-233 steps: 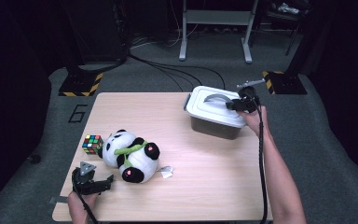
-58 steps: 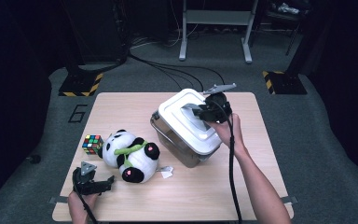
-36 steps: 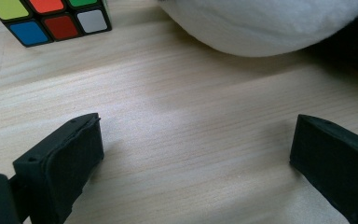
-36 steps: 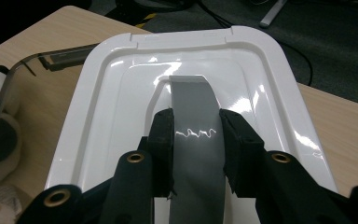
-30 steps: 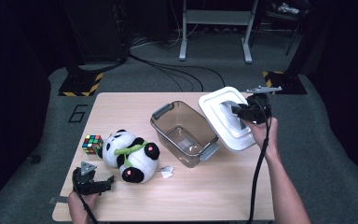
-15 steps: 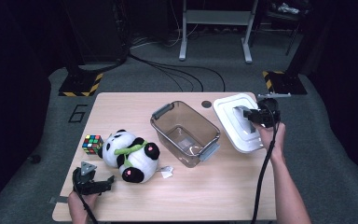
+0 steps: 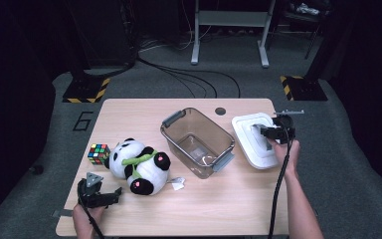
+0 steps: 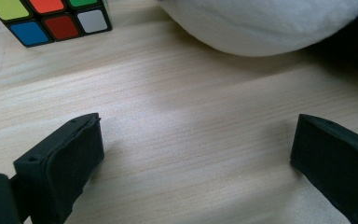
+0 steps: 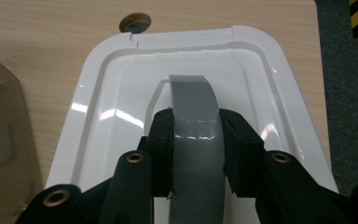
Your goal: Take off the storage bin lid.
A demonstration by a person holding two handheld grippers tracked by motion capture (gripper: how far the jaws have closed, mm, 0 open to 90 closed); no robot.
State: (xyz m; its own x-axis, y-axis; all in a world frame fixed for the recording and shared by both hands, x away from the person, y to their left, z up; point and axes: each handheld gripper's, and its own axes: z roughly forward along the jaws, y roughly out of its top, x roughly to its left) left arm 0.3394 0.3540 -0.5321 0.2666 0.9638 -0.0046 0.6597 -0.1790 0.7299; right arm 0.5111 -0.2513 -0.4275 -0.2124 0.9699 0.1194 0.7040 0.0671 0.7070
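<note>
A clear brown bin (image 7: 199, 142) with grey latches stands without its lid in the middle of the wooden table (image 7: 144, 112). Its white lid (image 7: 251, 144) lies flat near the table's right edge. My right gripper (image 7: 272, 132) is shut on the lid's grey handle (image 9: 193, 105), one jaw on each side of it, in the right gripper view. A plush panda (image 7: 137, 164) lies at the left with a colour cube (image 7: 98, 153) beside it. My left gripper (image 7: 107, 196) rests open on the table near the front left corner. The left gripper view shows bare wood between its jaws, with the cube (image 8: 46, 18) and panda (image 8: 261, 23) beyond.
A round cable hole (image 7: 221, 111) sits in the tabletop behind the bin. A white tag (image 7: 177, 183) sticks out from the panda. Dark carpet surrounds the table, with cables and a metal stand's legs (image 7: 229, 35) beyond the far edge.
My right gripper has lifted the lid off the bin, carried it to the right and lowered it onto the table's right side. The left gripper has stayed where it was.
</note>
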